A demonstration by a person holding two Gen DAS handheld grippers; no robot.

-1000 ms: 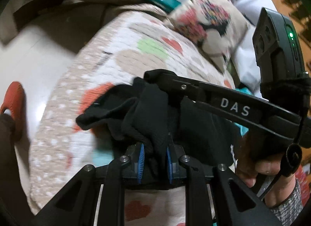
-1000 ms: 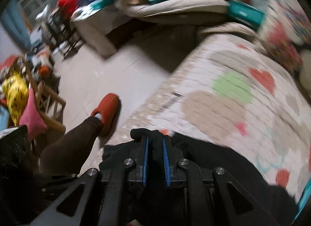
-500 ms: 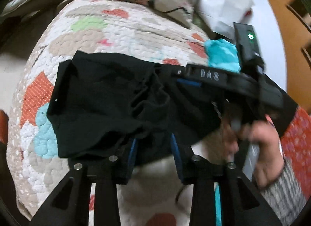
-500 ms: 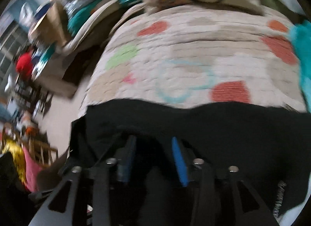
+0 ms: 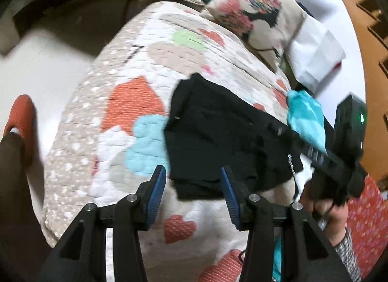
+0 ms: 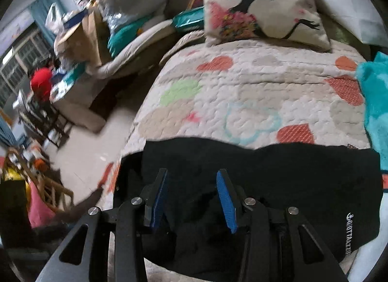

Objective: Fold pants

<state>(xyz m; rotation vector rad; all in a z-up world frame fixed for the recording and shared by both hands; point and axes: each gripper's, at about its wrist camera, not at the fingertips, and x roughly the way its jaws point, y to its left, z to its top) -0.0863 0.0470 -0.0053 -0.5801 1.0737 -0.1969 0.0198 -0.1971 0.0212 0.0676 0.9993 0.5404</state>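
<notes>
Two grippers above black folded fabric pants [image 6: 278, 185] lying flat on a quilted, heart-patterned bedspread [image 5: 135, 102]. Left gripper [image 5: 192, 185] with blue-padded fingers [image 5: 155, 193] spread, just opened further, nothing pinched, pants' near edge between the tips. Right gripper [image 6: 191, 193] likewise spread after opening, fingers [image 6: 225, 199] over the dark cloth, not pressing it. Turquoise fuzzy cloth [image 6: 373, 102] just beside the pants' far end. Printed cream cushion [image 6: 262, 5] at the bed's far side. Hand [image 5: 325, 211] gripping the right tool in the left view.
</notes>
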